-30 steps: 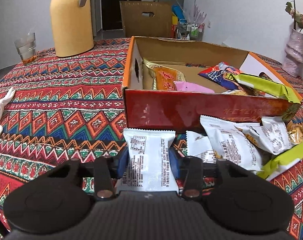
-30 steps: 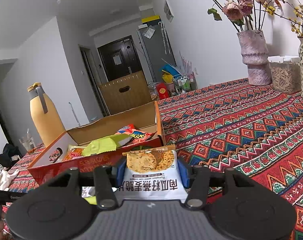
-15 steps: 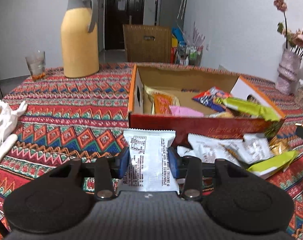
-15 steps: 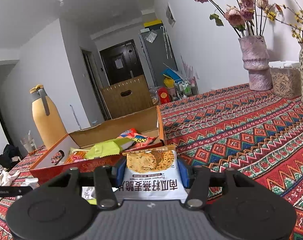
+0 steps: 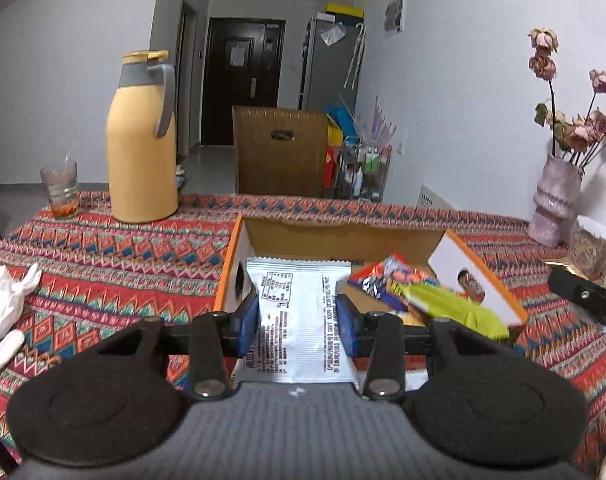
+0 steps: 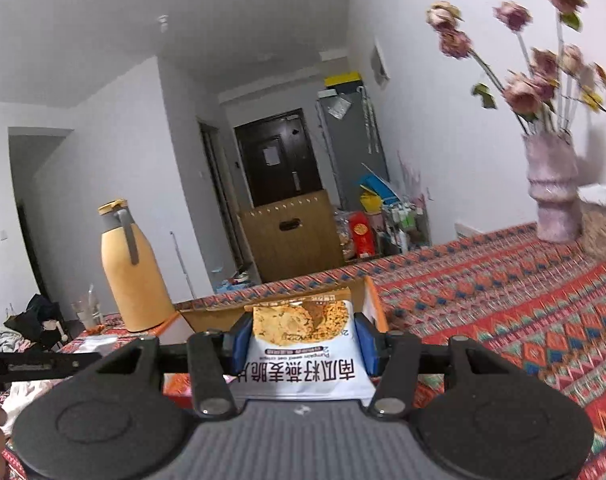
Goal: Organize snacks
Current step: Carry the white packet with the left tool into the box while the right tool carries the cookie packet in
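While you hold both tools above the patterned tablecloth (image 5: 115, 264), your left gripper (image 5: 297, 322) is pinching a silver-white snack packet (image 5: 299, 320) between its blue pads (image 5: 249, 322). You see the printed back side of this packet, and its far edge stands in front of the open cardboard box (image 5: 343, 236). Inside the box, to the right of the packet, lie a red and blue snack bag (image 5: 387, 280) and a yellow-green bag (image 5: 455, 306), which is blurred. At the far right edge of the left wrist view, a black part of the other tool is visible.

Your right gripper (image 6: 301, 338) is pinching an oat crisp packet (image 6: 301, 344) with a picture of a round biscuit and Chinese letters that appear upside down. The box (image 6: 373, 304) is just behind this packet, and only its far wall and right wall show.

On the far left of the table stand a yellow thermos jug (image 5: 141, 148) and, to its left, a drinking glass (image 5: 59, 188). A white cloth (image 5: 3, 300) lies near the left edge. A pink vase (image 6: 551, 188) with dried roses stands at the far right.
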`<control>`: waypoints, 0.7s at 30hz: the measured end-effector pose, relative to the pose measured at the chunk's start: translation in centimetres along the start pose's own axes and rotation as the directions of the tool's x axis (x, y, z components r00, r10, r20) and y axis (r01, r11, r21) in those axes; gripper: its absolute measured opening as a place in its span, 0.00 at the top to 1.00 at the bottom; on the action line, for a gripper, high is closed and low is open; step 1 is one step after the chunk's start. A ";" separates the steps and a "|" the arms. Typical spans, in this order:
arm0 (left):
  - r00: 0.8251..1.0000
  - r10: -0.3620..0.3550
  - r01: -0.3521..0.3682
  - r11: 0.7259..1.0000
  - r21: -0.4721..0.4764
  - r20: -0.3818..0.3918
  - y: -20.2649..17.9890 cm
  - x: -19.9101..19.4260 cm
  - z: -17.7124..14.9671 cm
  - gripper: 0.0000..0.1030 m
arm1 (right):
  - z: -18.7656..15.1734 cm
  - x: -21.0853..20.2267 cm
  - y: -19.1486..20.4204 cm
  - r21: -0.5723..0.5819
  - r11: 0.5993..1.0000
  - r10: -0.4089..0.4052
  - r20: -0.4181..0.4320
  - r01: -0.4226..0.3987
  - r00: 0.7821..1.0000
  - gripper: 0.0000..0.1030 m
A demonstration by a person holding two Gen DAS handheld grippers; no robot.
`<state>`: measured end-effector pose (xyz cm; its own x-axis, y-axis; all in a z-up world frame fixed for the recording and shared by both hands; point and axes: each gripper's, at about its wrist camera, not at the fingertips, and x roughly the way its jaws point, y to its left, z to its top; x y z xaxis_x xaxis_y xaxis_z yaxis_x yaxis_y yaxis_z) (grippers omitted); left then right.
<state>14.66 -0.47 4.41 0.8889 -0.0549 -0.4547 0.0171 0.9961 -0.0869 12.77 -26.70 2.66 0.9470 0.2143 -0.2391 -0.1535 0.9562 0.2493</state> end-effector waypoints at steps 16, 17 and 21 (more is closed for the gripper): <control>0.994 0.108 -0.108 0.994 -0.002 -0.002 -1.8 6.9 0.4 0.60 | -0.7 8.7 1.3 -0.042 0.997 -0.067 -0.090 0.063 0.994 0.51; 0.994 0.113 -0.113 0.994 0.001 -0.004 -1.8 7.2 0.3 0.60 | -0.9 8.8 1.3 -0.048 0.997 -0.068 -0.093 0.064 0.993 0.51; 0.994 0.106 -0.106 0.994 -0.003 -0.015 -1.4 7.6 0.0 0.59 | -1.4 9.1 1.6 -0.066 0.995 -0.078 -0.110 0.071 0.991 0.49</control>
<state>21.43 -2.29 1.05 0.8788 0.0495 -0.4747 -0.0781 0.9961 -0.0407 20.71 -22.92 -0.43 0.9192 0.1601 -0.3598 -0.1045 0.9800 0.1692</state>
